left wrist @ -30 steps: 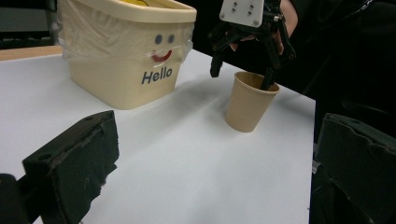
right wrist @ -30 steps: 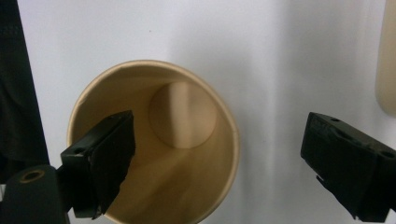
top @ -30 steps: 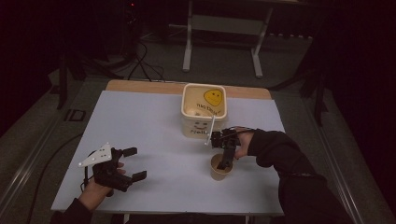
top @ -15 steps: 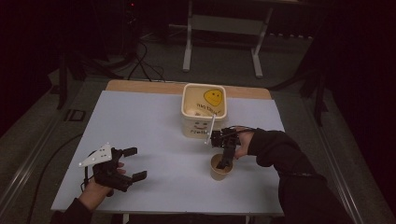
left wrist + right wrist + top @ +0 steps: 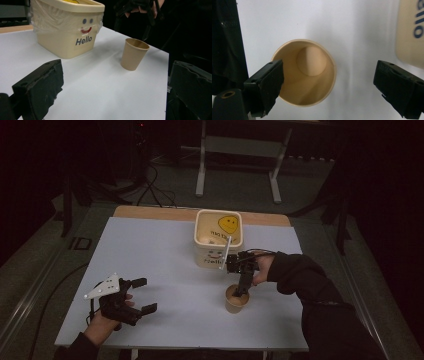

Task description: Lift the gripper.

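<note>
Nothing has moved since the earlier frames: both your grippers and the cup keep their places.

Item: paper cup (image 5: 236, 299), tan, round, tapered, smooth matte wall, upright and empty on the white table (image 5: 165, 255). In the right gripper view it sits under your left-hand jaw, whose tip overlaps its rim; the other jaw stands well off to the side over bare table.

Item: right gripper (image 5: 242, 287), black, blocky pads, pointing down over the cup, jaws spread wide, holding nothing.

Item: left gripper (image 5: 142, 295), black with a grey three-cornered plate, jaws wide apart, empty, low over the table. Through its jaws, the cup (image 5: 133, 54) stands ahead, nearer the right-hand jaw.

Item: cream tub (image 5: 218, 240), square with rounded corners, plastic film under its rim. The left gripper view shows its printed face and "Hello" (image 5: 83, 40); the high view shows the yellow smiley inside.
</note>
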A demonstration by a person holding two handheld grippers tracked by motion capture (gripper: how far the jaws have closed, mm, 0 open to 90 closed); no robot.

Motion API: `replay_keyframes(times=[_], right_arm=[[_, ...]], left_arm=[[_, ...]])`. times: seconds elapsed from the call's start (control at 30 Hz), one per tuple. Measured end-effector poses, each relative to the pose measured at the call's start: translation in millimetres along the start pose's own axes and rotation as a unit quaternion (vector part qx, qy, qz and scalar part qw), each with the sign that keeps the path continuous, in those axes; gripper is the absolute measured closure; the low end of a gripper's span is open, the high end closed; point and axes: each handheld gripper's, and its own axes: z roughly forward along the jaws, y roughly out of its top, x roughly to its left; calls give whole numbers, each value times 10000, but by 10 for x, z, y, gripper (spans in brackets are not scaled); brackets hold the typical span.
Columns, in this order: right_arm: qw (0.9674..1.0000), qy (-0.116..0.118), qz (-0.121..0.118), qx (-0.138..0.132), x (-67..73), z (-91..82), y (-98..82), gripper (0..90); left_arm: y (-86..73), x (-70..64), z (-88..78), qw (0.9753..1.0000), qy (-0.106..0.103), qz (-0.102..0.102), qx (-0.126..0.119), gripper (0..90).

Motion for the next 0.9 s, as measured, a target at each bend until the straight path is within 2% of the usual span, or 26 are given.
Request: replay_keyframes(times=[0.13, 0.3, 0.37, 0.47, 0.67, 0.9], right_arm=[[10000, -81, 39, -28, 3, -87, 21, 95], [9999, -117, 37, 54, 30, -180, 35, 95], [9999, -64, 23, 74, 44, -220, 37, 95], [9999, -124, 29, 86, 61, -282, 40, 95], [9997, -199, 52, 102, 75, -403, 41, 95], [9998, -176, 30, 48, 102, -527, 62, 95]], left_arm=[[-2, -6, 3, 10000, 27, 76, 31, 5], [-1, -7, 3, 10000, 11, 64, 28, 5], [-2, -5, 2, 10000, 12, 58, 29, 5], [-2, -3, 3, 10000, 13, 59, 26, 5], [-4, -3, 8, 10000, -1, 51, 30, 5], [-4, -2, 6, 10000, 1, 63, 26, 5]])
